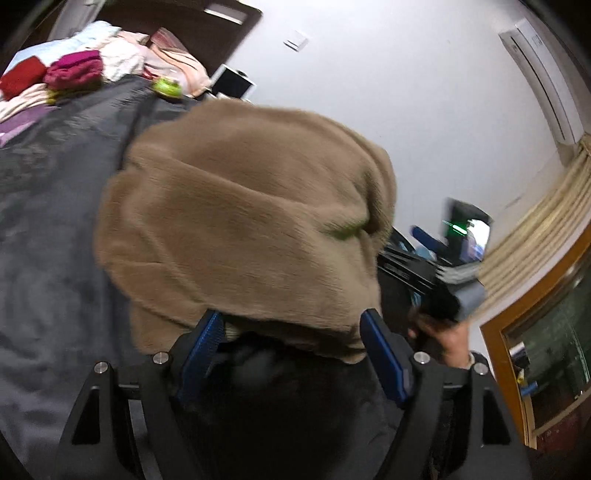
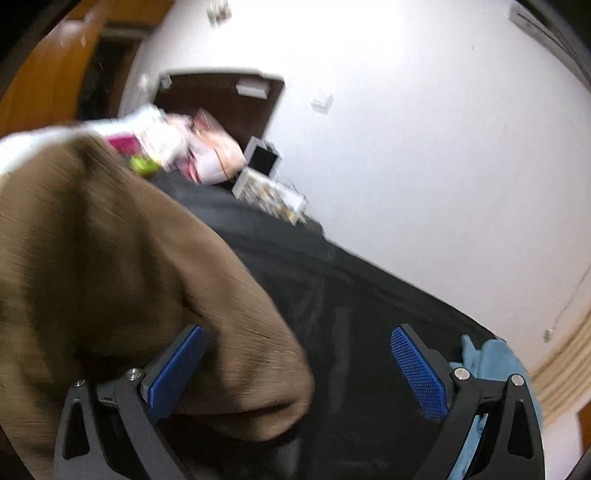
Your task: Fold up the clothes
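A tan fleece garment is bunched in a thick bundle over the dark grey bedspread. My left gripper is open, its blue pads either side of the bundle's near edge, which drapes over the fingertips. In the right wrist view the same tan garment fills the left half, blurred by motion. My right gripper is open wide, its left pad against the fabric and its right pad over the bare dark bedspread. The right gripper's body and the hand holding it show in the left wrist view.
Folded red and magenta clothes and pink bedding lie at the far end by the dark headboard. A green object sits near them. A white bedside stand, a blue cloth, curtains and a wood-framed window lie to the right.
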Available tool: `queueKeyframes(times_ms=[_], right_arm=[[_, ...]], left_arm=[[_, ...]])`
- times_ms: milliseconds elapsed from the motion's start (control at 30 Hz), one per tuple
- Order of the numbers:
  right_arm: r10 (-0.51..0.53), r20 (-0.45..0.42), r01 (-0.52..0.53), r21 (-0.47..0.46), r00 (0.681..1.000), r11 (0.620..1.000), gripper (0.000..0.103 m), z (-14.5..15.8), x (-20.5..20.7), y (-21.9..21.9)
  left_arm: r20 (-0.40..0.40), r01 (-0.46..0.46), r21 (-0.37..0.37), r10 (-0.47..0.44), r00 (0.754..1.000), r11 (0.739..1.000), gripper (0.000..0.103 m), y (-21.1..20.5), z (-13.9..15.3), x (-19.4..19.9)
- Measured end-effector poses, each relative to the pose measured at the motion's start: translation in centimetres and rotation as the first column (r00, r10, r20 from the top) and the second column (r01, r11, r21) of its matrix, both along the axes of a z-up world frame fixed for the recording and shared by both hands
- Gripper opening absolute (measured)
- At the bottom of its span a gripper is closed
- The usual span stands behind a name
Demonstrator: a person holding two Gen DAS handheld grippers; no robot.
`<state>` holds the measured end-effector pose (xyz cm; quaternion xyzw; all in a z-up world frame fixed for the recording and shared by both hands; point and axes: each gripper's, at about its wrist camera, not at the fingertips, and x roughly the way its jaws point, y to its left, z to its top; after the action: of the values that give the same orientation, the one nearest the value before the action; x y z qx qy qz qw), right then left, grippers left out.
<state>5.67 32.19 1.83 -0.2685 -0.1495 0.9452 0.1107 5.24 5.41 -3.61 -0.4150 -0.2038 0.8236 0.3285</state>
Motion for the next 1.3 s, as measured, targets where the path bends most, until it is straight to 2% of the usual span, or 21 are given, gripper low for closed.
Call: queueKeyframes(times_ms=[100,200,300,433,500,600,733,767,833,867,900,1000,1133,1233,1267,1300], right_arm=[[0.137,-0.083,-0.141,-0.043,0.987,0.989,0.102,1.9,3.3,-2.1],[0.277,-0.132,-0.287,-0.068,0.952,0.955,0.102,3.0,5.9,-4.2],[0.431,-0.105,-0.439,-0.078,0.896,0.895,0.102,2.6,7.8,-6.5],[0.527,-0.014,-0.527,-0.012,0.85,0.85,0.102,0.9,8.7,-9.3],[0.529,0.039,-0.53,0.037,0.848,0.847,0.102,-0.5,8.2,-10.3],[0.476,0.089,-0.482,0.084,0.875,0.872,0.102,-2.1,6.2,-11.4],[0.4,0.121,-0.408,0.045,0.908,0.912,0.101,-3.2,3.5,-11.2],[0.383,0.122,-0.389,0.024,0.915,0.921,0.099,-3.2,2.9,-10.9],[0.371,0.111,-0.37,-0.031,0.922,0.928,0.079,-2.8,2.5,-10.5],[0.366,0.103,-0.362,-0.056,0.925,0.93,0.057,-2.4,2.4,-10.2],[0.358,0.088,-0.353,-0.065,0.93,0.933,0.041,-1.9,2.4,-10.0],[0.32,0.019,-0.319,-0.047,0.947,0.946,0.033,-0.4,3.6,-9.4],[0.231,-0.138,-0.235,-0.01,0.963,0.972,0.023,2.8,5.8,-8.0],[0.15,-0.276,-0.154,0.007,0.95,0.988,0.014,6.3,7.6,-6.3],[0.12,-0.322,-0.123,0.011,0.939,0.992,0.008,7.5,8.2,-5.8],[0.08,-0.38,-0.077,0.023,0.921,0.997,0.006,8.9,9.0,-5.0]], left_arm=[[-0.008,-0.068,-0.001,0.068,0.998,0.998,0.082,-2.2,0.3,-0.5],[-0.01,-0.131,-0.001,0.131,0.991,0.991,0.082,-4.3,0.6,-1.1],[-0.009,-0.158,-0.013,0.158,0.987,0.987,0.082,-5.0,-0.1,-0.8],[-0.037,-0.175,-0.061,0.173,0.984,0.983,0.082,-4.9,-0.4,-0.7],[-0.047,-0.174,-0.078,0.171,0.984,0.982,0.082,-4.6,-0.4,-0.9],[-0.048,-0.171,-0.081,0.168,0.985,0.982,0.082,-4.3,-0.6,-0.8],[-0.049,-0.18,-0.088,0.176,0.983,0.98,0.082,-4.3,-0.5,-0.6],[-0.049,-0.183,-0.091,0.179,0.983,0.979,0.082,-4.4,-0.5,-0.6],[-0.054,-0.191,-0.102,0.186,0.981,0.976,0.082,-4.5,-0.6,-0.7],[-0.058,-0.197,-0.11,0.191,0.98,0.974,0.082,-4.5,-0.6,-0.7],[-0.062,-0.203,-0.12,0.197,0.979,0.972,0.082,-4.5,-0.6,-0.8],[-0.07,-0.212,-0.14,0.204,0.976,0.967,0.082,-4.5,-0.8,-0.9],[-0.086,-0.219,-0.163,0.207,0.975,0.962,0.082,-4.5,-1.0,-1.1],[-0.086,-0.213,-0.167,0.201,0.976,0.963,0.082,-4.4,-1.1,-1.2],[-0.085,-0.208,-0.167,0.196,0.977,0.964,0.082,-4.2,-1.1,-1.2],[-0.083,-0.202,-0.166,0.19,0.978,0.965,0.082,-4.1,-1.2,-1.3]])
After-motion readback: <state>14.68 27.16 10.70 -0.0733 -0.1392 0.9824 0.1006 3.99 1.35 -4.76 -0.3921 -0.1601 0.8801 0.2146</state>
